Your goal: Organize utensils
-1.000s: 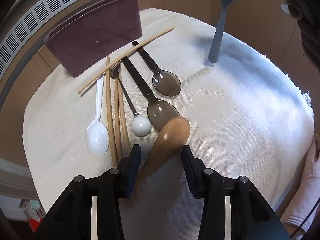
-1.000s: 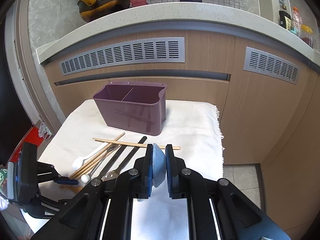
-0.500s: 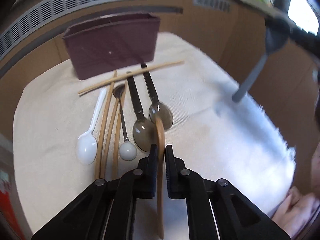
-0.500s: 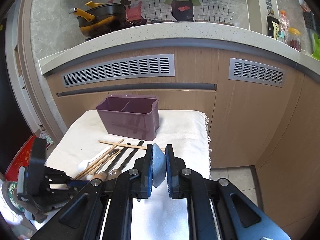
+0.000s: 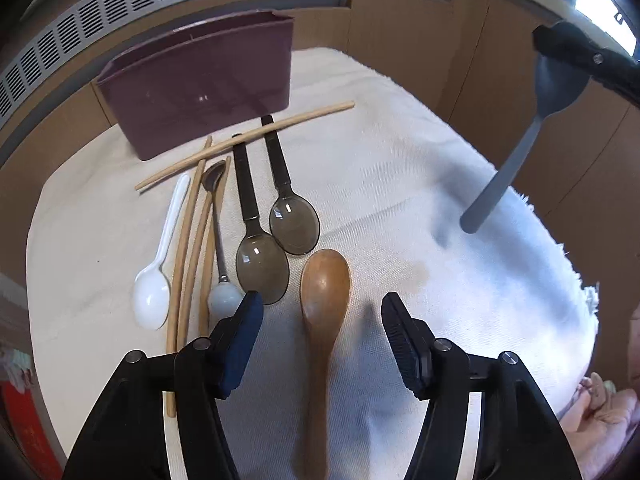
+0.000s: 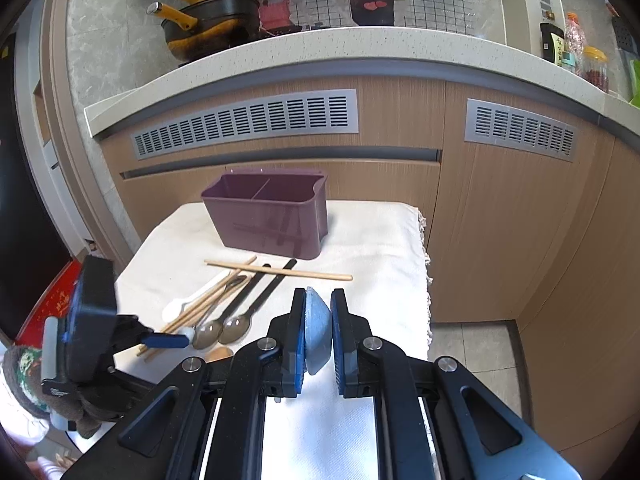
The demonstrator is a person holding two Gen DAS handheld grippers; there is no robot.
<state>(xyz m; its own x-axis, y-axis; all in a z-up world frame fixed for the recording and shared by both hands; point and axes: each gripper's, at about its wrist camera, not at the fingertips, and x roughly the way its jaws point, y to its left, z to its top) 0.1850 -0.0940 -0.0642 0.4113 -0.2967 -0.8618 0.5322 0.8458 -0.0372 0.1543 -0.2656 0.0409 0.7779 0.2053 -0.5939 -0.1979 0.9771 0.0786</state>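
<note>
A wooden spoon (image 5: 325, 280) lies flat on the white cloth (image 5: 400, 200), bowl pointing away. My left gripper (image 5: 321, 305) straddles it with its jaws opening, and the pads do not touch the spoon. My right gripper (image 6: 318, 320) is shut on the bowl of a grey-blue spoon (image 6: 317, 334). In the left wrist view that grey-blue spoon (image 5: 504, 176) hangs handle-down above the cloth's right side. The purple two-compartment holder (image 6: 272, 216) stands at the back of the cloth.
Left of the wooden spoon lie two dark translucent spoons (image 5: 262, 268), a white plastic spoon (image 5: 152, 296), a small metal spoon (image 5: 218, 240) and wooden chopsticks (image 5: 188, 248). Vented cabinet fronts (image 6: 248, 124) rise behind the table. A person's hand (image 5: 600, 412) is at the lower right.
The left jaws closed on the wooden spoon, turning it on edge, then let go. It now lies flat between open jaws. The right gripper backed away with the grey-blue spoon.
</note>
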